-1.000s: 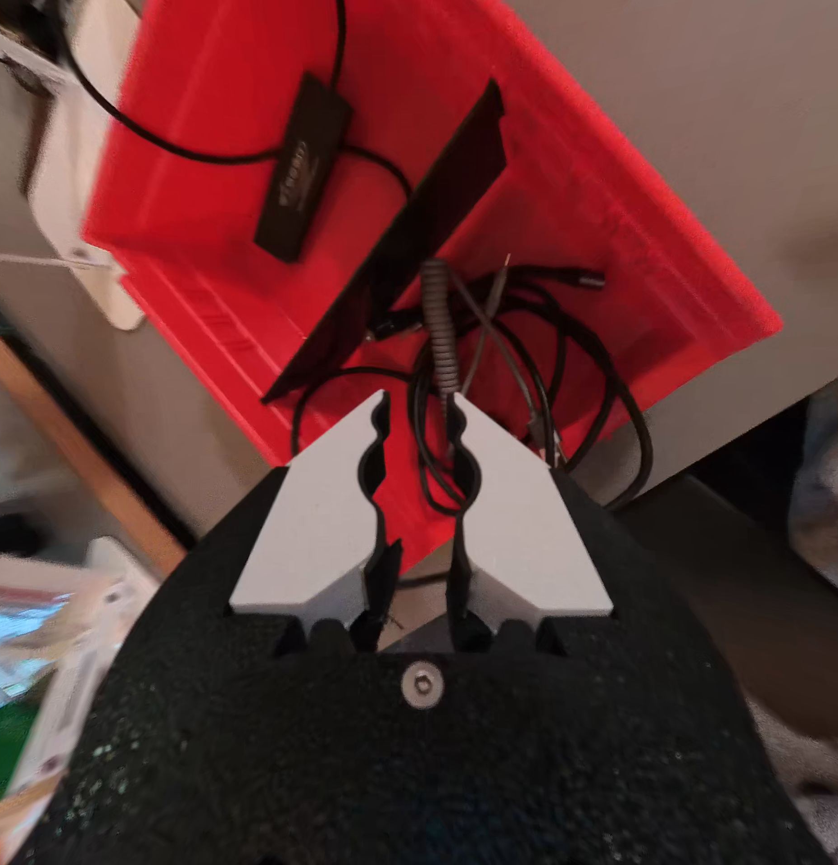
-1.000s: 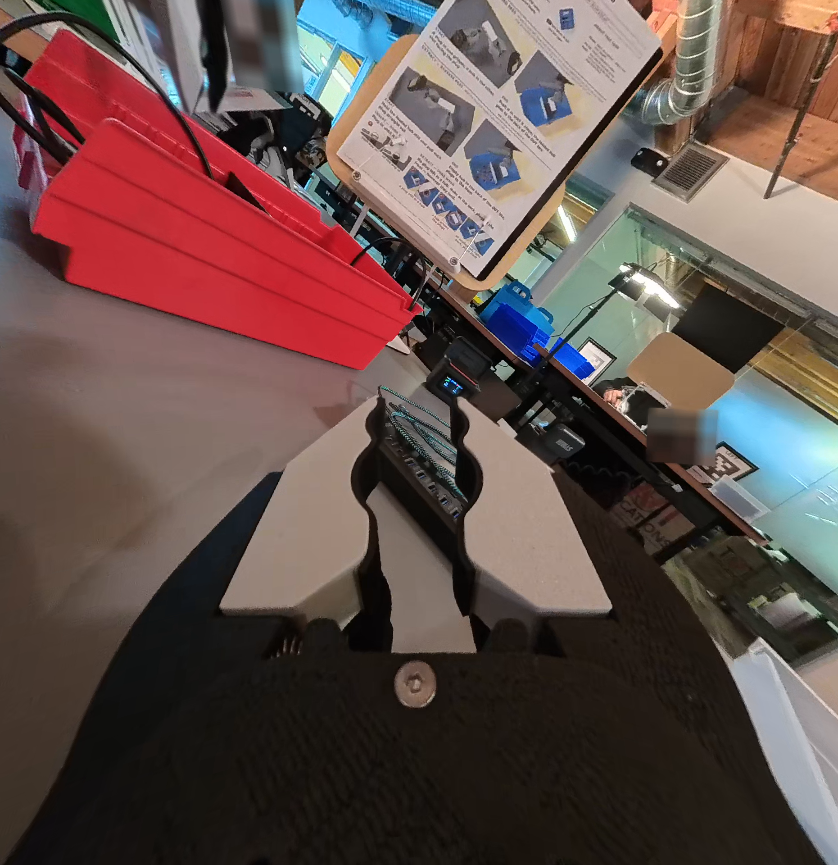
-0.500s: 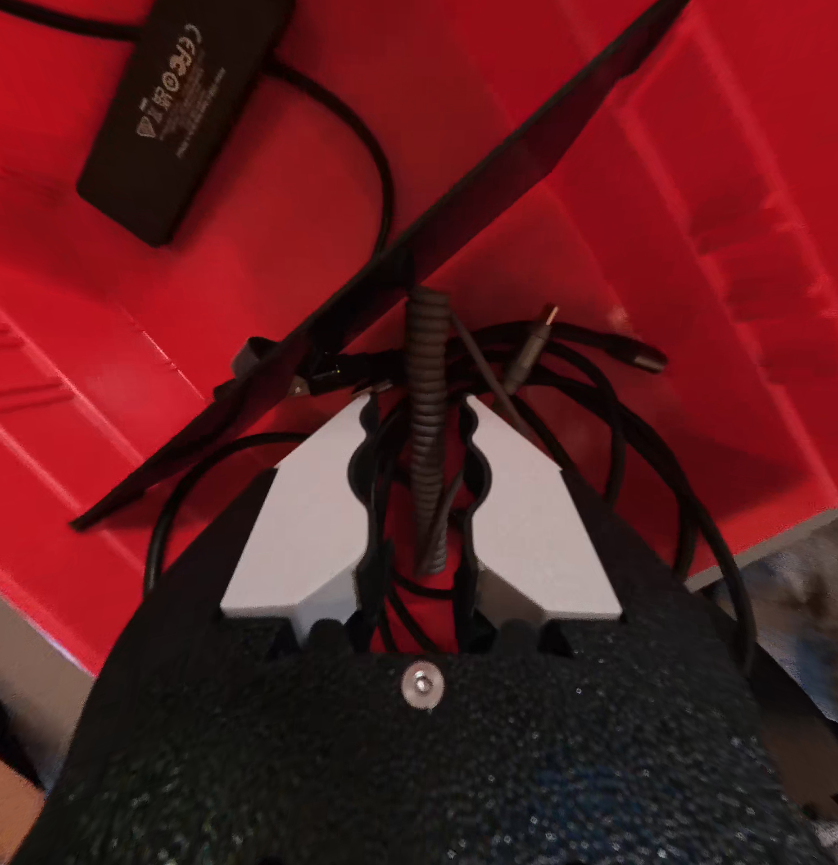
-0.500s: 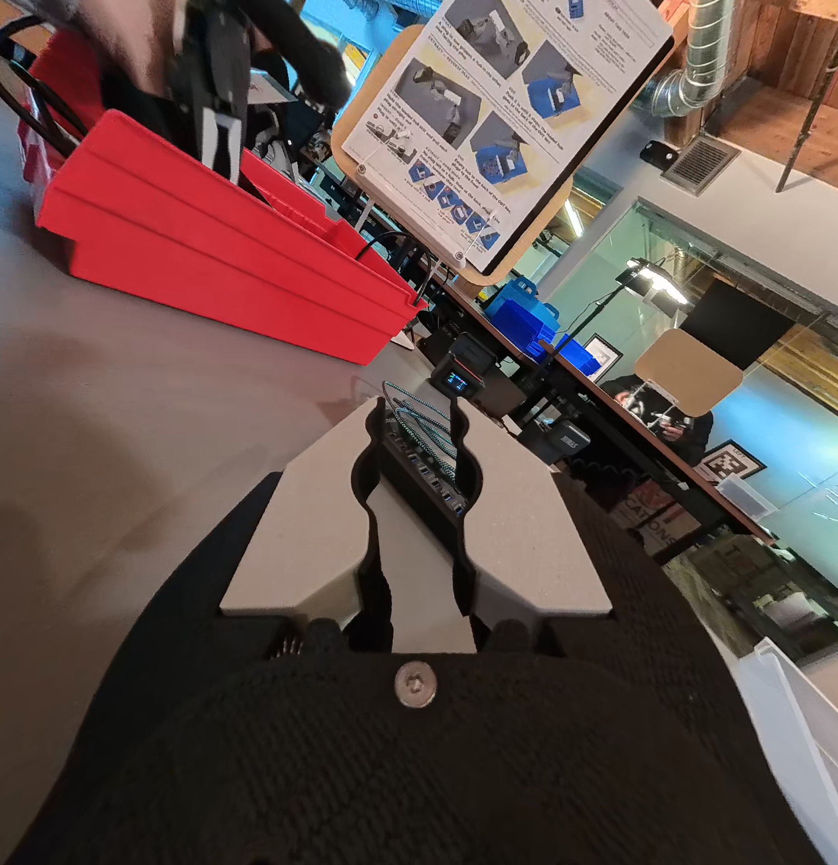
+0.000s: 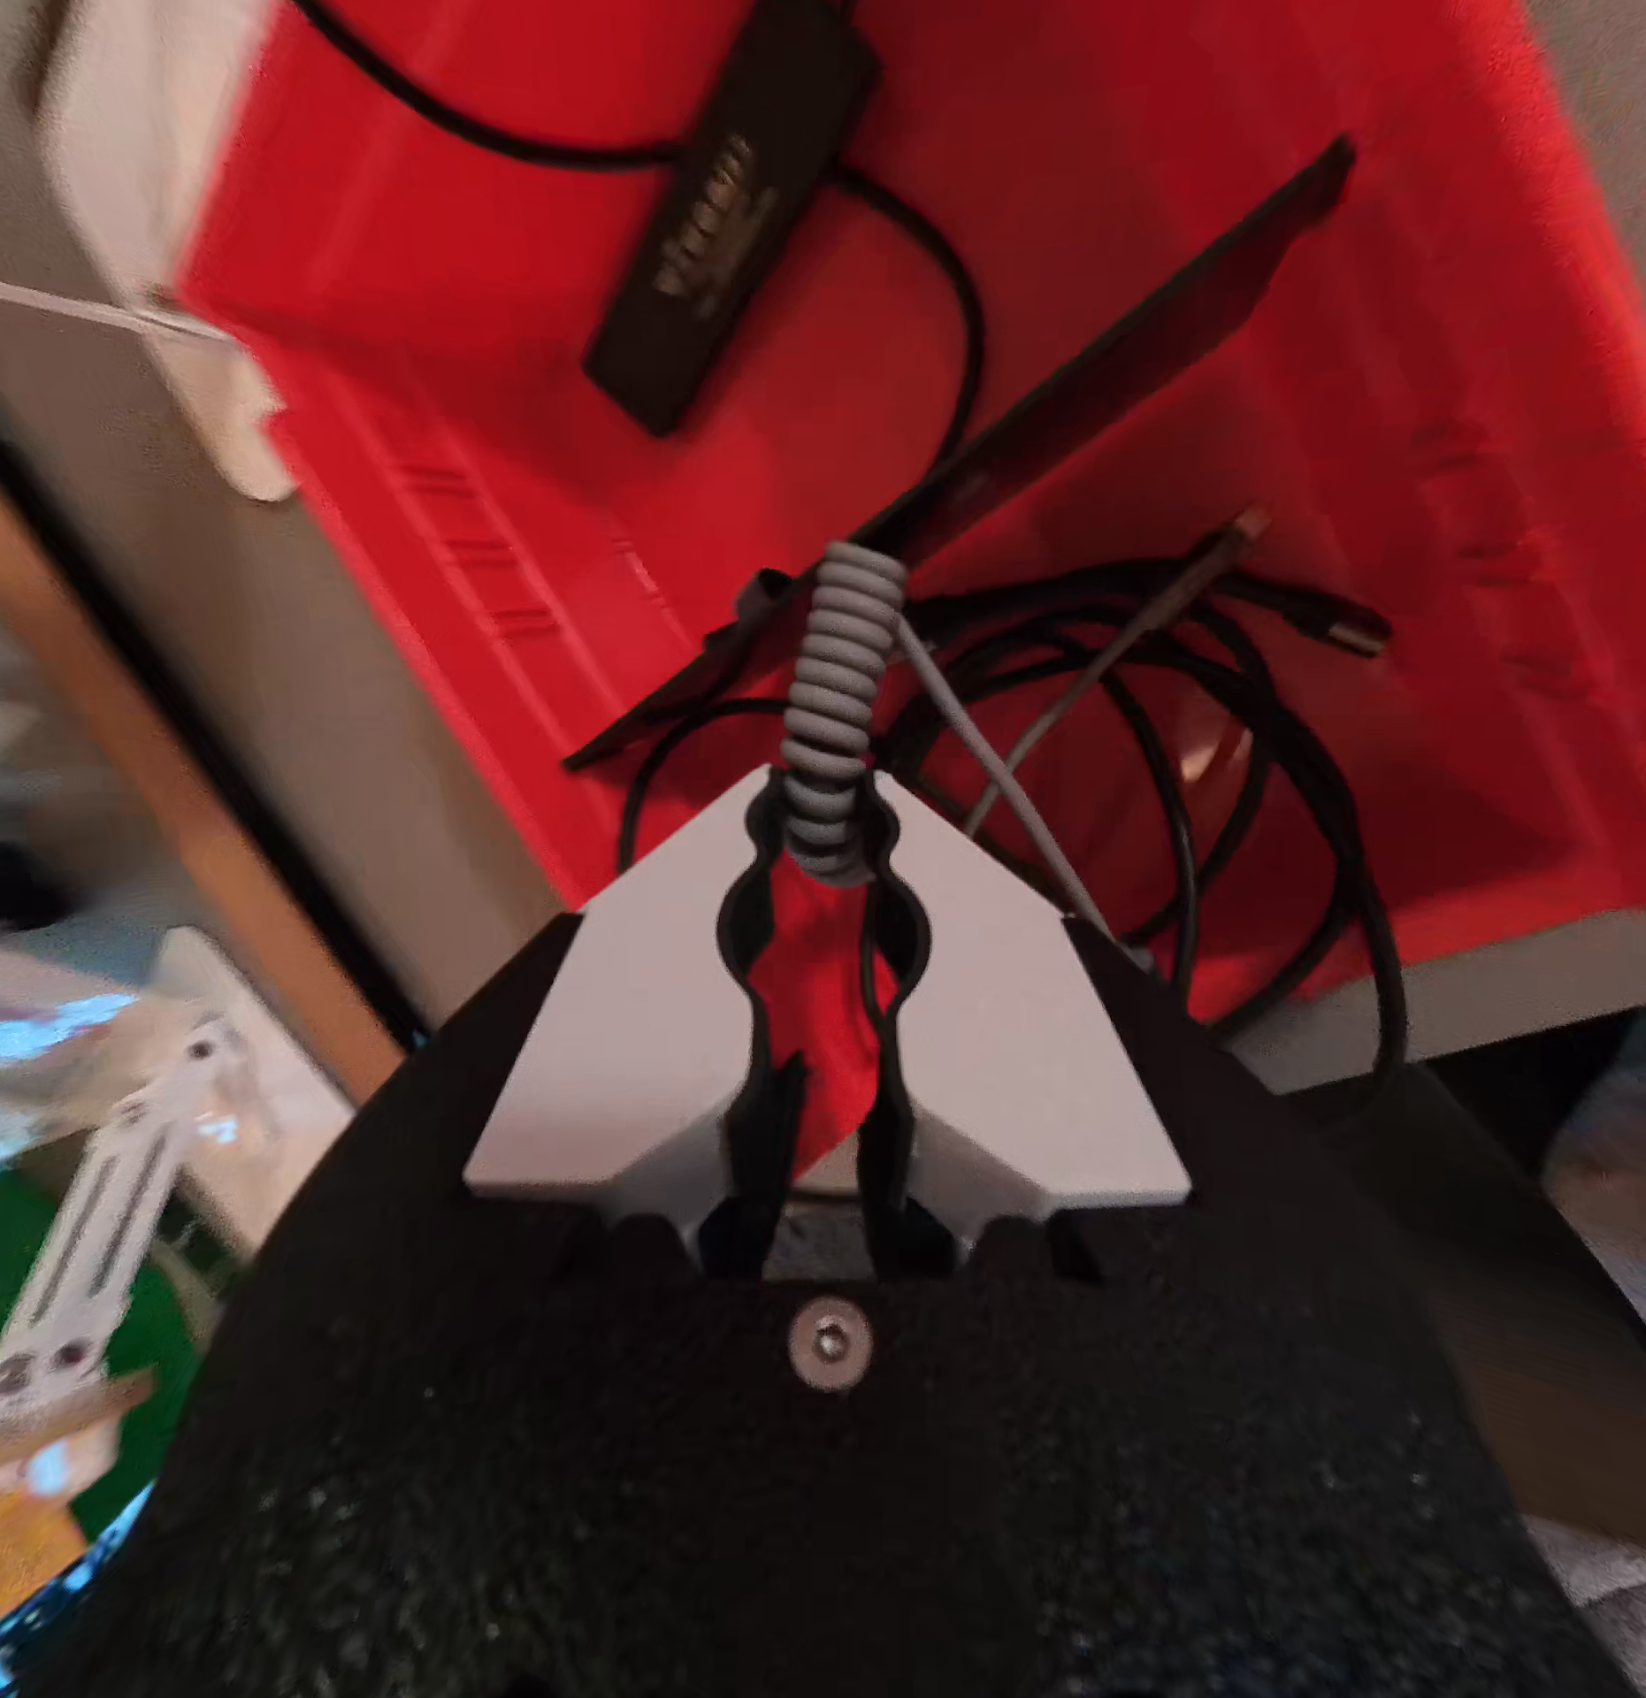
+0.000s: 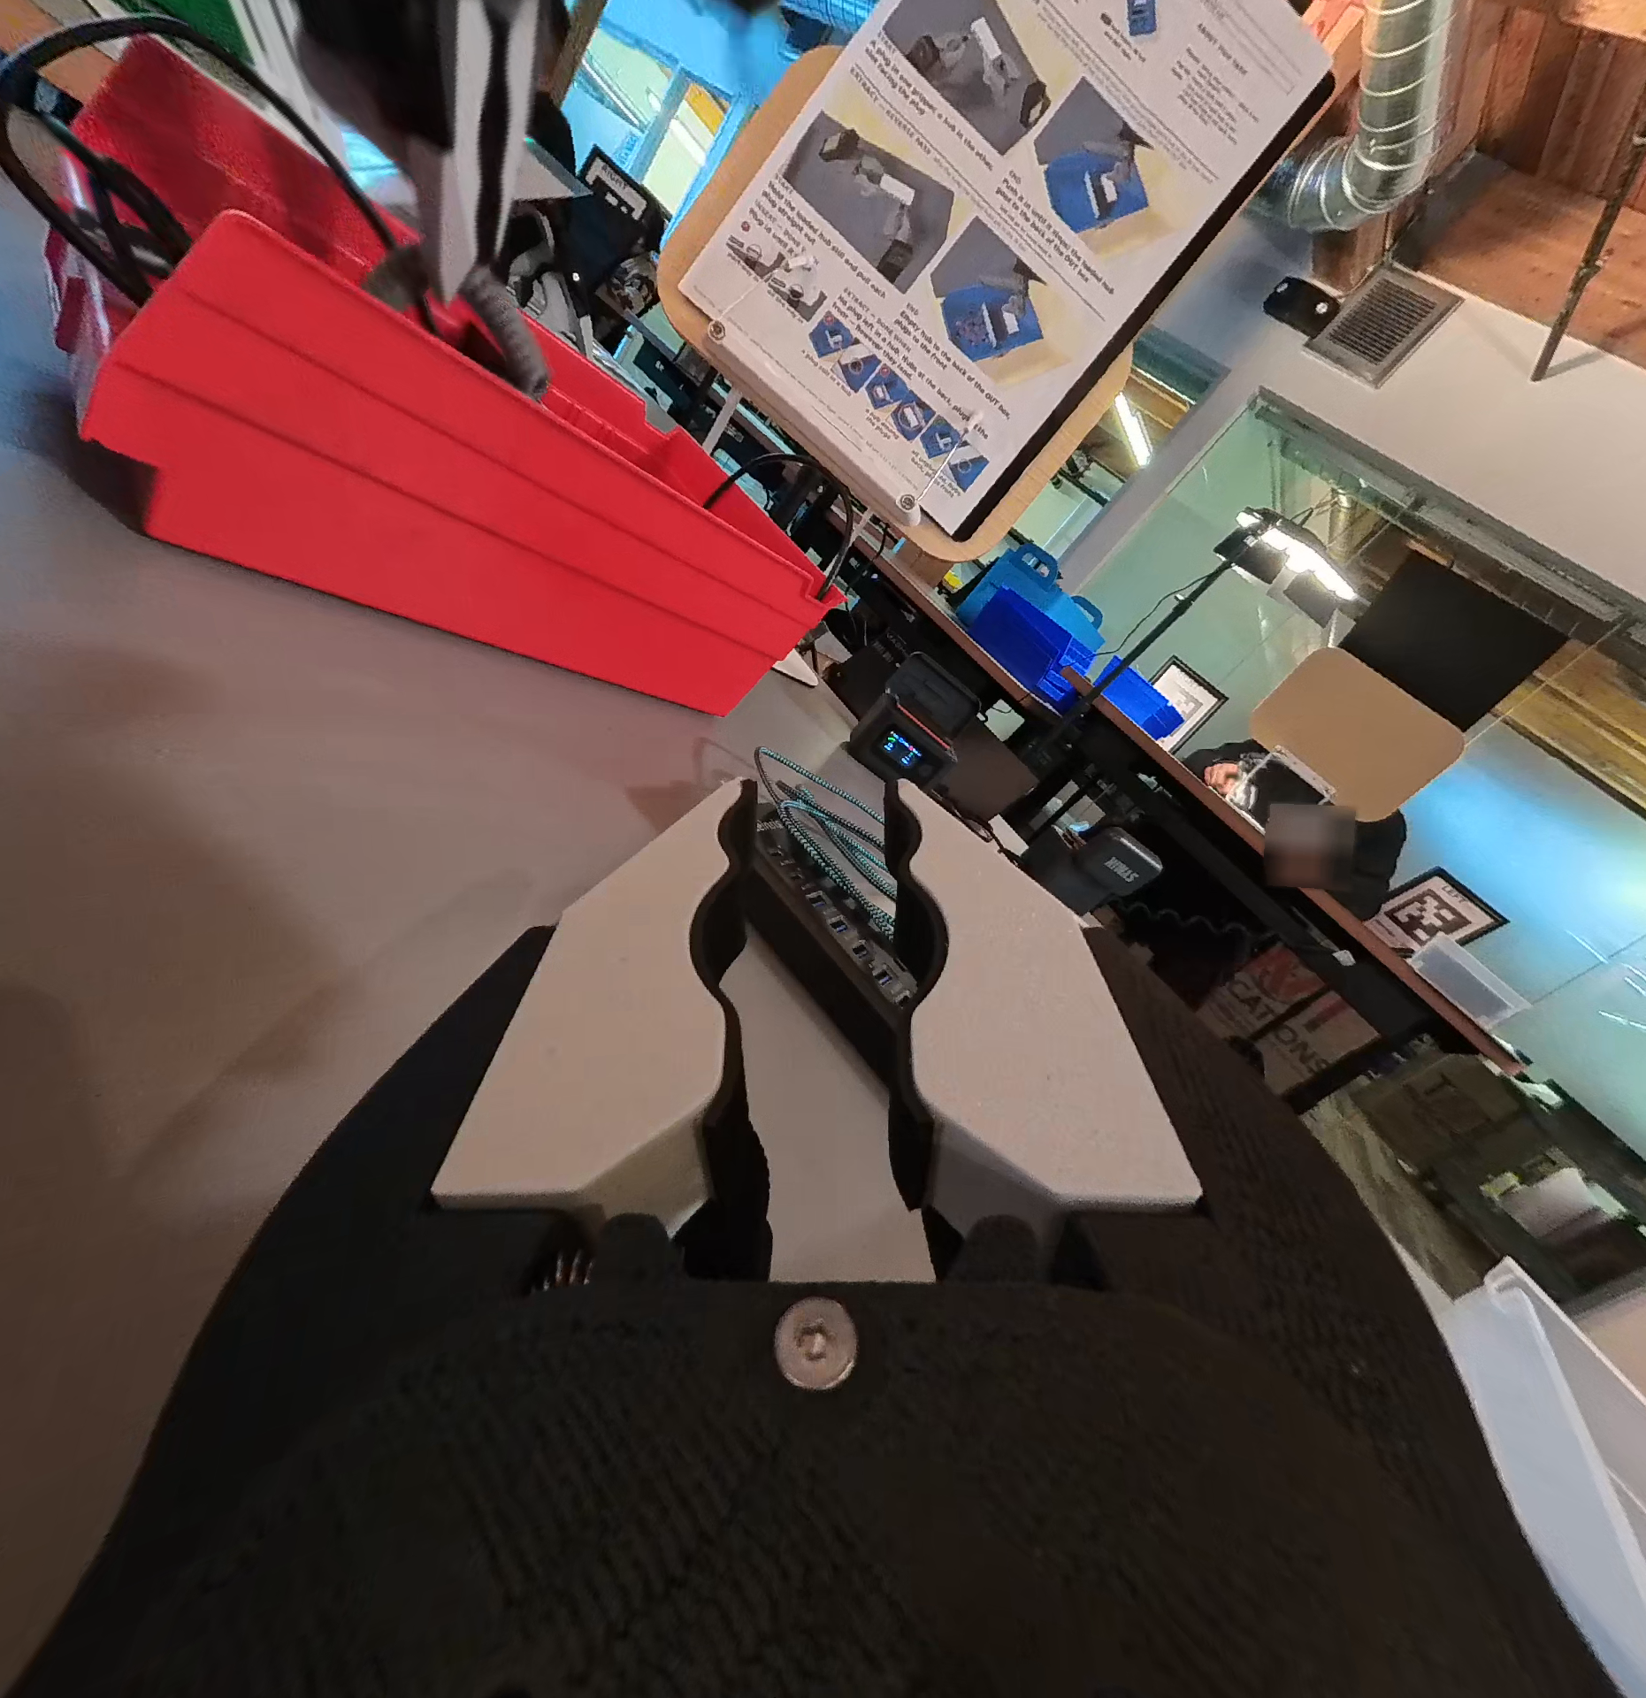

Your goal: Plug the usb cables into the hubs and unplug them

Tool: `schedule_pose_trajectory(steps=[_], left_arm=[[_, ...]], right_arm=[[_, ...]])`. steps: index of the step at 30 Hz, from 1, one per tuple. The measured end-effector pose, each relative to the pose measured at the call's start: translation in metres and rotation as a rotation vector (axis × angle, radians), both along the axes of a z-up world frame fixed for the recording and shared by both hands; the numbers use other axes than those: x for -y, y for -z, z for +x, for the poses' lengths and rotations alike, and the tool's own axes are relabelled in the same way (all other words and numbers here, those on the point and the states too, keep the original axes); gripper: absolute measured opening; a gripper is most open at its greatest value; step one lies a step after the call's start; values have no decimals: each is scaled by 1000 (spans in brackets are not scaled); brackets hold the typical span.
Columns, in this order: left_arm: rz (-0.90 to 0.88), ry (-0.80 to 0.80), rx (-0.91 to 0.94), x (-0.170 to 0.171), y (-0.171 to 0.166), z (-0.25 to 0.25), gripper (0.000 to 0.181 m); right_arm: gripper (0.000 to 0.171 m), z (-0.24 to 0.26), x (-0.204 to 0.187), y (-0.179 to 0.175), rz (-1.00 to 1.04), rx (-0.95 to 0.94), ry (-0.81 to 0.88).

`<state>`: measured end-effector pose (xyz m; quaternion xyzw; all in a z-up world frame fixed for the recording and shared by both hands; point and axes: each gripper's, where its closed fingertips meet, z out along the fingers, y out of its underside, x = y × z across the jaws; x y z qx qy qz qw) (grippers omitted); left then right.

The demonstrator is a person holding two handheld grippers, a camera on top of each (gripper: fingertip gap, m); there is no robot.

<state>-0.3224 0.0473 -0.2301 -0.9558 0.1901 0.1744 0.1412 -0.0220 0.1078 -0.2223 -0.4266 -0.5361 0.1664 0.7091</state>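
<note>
My left gripper (image 5: pixel 823 813) is shut at its tips on a grey coiled cable (image 5: pixel 837 698) and holds it above the red bin (image 5: pixel 1122 303). The coil's thin straight tail runs back to the tangle of black cables (image 5: pixel 1196 735) in the bin's near compartment. A black hub (image 5: pixel 722 239) lies beyond the black divider (image 5: pixel 1076 413). My right gripper (image 6: pixel 814 813) is shut on a black USB hub (image 6: pixel 833 933) with a teal braided cable (image 6: pixel 828 827), just above the grey table. The left gripper (image 6: pixel 474 156) also shows there, with the coil (image 6: pixel 511 345) hanging over the bin (image 6: pixel 415 487).
An instruction board (image 6: pixel 984 248) stands behind the bin. A small black device with a lit screen (image 6: pixel 906 726) sits at the table's far edge. A white bin (image 6: pixel 1572 1433) is at the lower right. Blue bins (image 6: pixel 1039 616) and a seated person are at a far table. Some 30 cm of space lies between my two pairs of fingers.
My left gripper went down into the bin, closed on the grey coiled cable and has lifted it up and back. The right gripper holds its hub almost still.
</note>
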Motion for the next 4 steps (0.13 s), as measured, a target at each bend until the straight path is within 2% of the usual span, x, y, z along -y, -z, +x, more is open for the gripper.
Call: schedule_pose_trajectory(steps=[1, 4], left_arm=[[25, 5, -19, 0, -16, 3, 14], [125, 36, -97, -4, -71, 13, 14]], right_arm=[[26, -1, 1, 0, 2, 1, -1], [26, 0, 3, -1, 10, 6, -1]])
